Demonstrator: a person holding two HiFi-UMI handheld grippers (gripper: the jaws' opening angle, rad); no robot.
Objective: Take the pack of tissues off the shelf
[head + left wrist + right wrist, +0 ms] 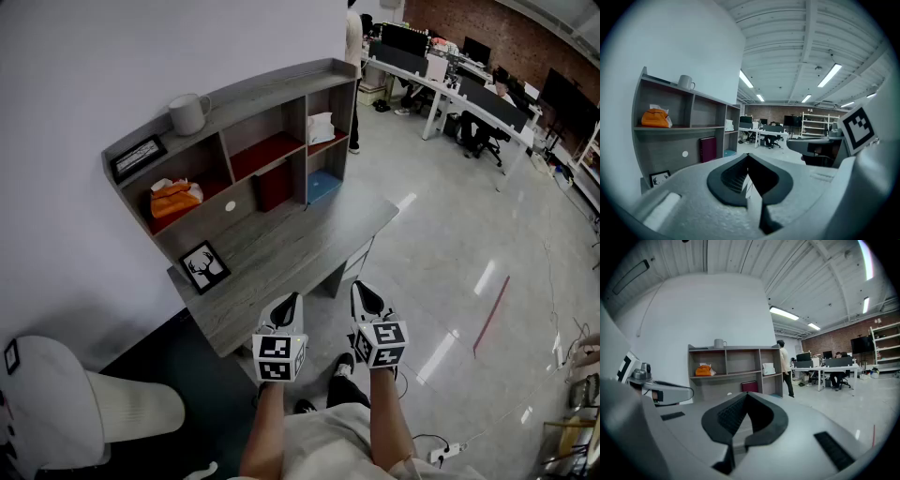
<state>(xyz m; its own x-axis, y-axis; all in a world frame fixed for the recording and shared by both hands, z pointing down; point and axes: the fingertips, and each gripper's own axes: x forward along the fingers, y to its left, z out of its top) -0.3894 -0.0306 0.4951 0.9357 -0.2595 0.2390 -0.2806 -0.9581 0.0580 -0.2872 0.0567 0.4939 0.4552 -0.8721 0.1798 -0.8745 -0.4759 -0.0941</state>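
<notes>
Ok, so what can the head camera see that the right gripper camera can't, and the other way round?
Only the head view shows the white chair, the deer picture standing on the desk, and the person's arms.

Only the right gripper view shows the ceiling lights and looks along the right gripper, whose jaws are shut with nothing between them.

Both show the shelf, the white mug on top of it and the orange pack in one compartment.

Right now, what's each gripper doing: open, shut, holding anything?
Left gripper: shut, holding nothing.
Right gripper: shut, holding nothing.
</notes>
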